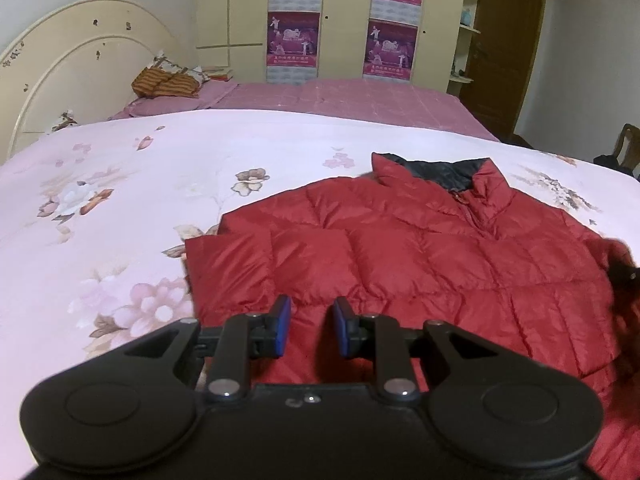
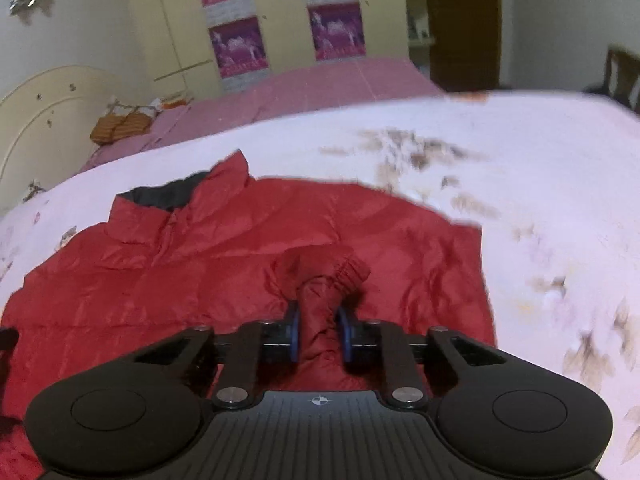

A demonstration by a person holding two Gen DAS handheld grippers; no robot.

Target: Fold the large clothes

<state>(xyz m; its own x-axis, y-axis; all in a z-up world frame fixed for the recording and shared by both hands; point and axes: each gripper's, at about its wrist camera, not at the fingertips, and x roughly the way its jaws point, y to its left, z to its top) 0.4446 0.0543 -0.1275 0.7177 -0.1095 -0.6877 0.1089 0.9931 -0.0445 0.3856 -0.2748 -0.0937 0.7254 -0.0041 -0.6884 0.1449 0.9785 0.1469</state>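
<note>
Both grippers are matte black, the left gripper (image 1: 310, 328) and right gripper (image 2: 320, 334) alike; blue pads (image 1: 283, 326) line the fingers; silver pivot screws; round side discs; a ribbed deck with crosshair mark (image 2: 319, 400).

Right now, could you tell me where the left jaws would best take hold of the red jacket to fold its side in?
Probably the jacket's left sleeve, at its squared end on the bedspread. It lies flat with a free outer edge, so come from the outer left side, low over the bed. The left gripper holds nothing; the right gripper is closed on the other sleeve's cuff.
</note>
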